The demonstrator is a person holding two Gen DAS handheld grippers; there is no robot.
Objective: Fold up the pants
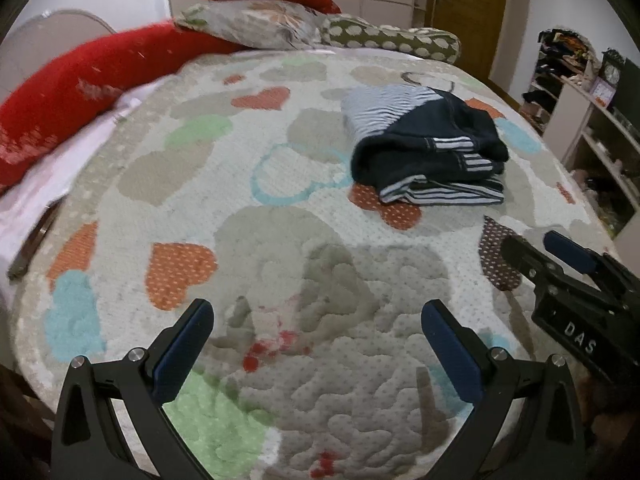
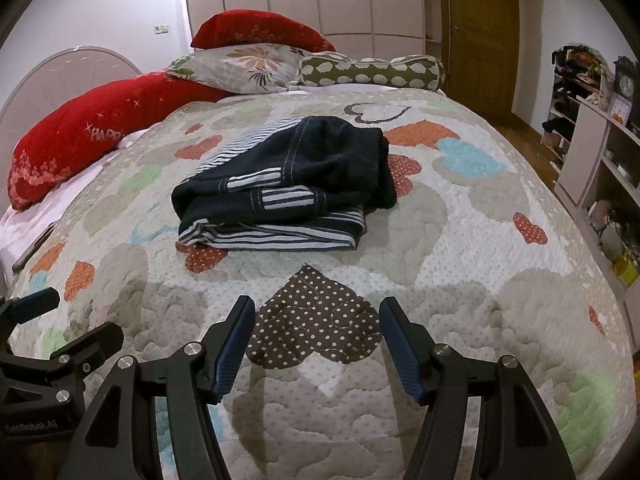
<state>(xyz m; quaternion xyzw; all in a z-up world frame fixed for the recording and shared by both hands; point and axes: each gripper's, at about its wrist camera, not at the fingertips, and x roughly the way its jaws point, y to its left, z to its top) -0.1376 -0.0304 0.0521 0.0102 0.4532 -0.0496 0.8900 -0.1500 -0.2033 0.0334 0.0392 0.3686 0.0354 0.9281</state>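
The pants (image 2: 288, 184) are dark navy with blue-and-white striped trim. They lie folded in a compact bundle on the heart-patterned quilt (image 2: 460, 248). In the left wrist view the pants (image 1: 432, 148) lie ahead and to the right. My left gripper (image 1: 316, 320) is open and empty above the quilt (image 1: 240, 184), well short of the pants. My right gripper (image 2: 316, 316) is open and empty over a brown dotted heart, a little in front of the pants. Each gripper shows at the edge of the other's view: the right gripper (image 1: 536, 246) and the left gripper (image 2: 86, 312).
Red pillows (image 2: 80, 144), a floral pillow (image 2: 248, 64) and a green dotted bolster (image 2: 372, 70) lie at the head of the bed. Shelves (image 2: 600, 168) stand to the right, with a wooden door (image 2: 480, 32) behind. A thin dark object (image 2: 34, 248) lies at the left bed edge.
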